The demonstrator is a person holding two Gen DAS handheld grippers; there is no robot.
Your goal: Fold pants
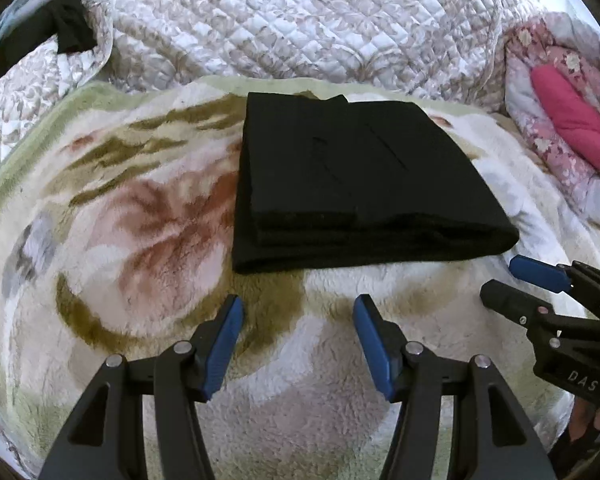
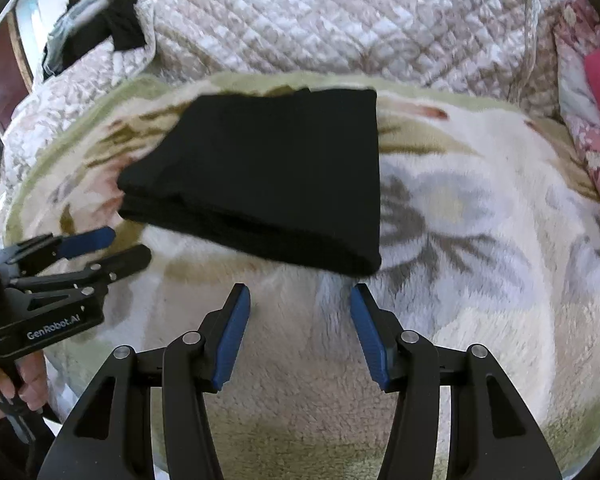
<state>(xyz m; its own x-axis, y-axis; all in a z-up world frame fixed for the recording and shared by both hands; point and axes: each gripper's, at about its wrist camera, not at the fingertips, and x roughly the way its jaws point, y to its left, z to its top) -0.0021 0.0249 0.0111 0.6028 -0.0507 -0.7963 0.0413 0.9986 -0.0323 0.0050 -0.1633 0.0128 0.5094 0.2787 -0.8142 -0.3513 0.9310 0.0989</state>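
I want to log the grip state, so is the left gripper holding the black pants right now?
No, the left gripper is open and empty, short of the folded black pants on the blanket.

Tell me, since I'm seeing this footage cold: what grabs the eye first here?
The black pants, folded into a neat rectangle, lie dark against the pale floral fleece blanket in the middle of both views. Just short of them hover the left gripper and right gripper, blue pads spread wide and empty. Behind runs a quilted cover, with a pink bundle at far right.
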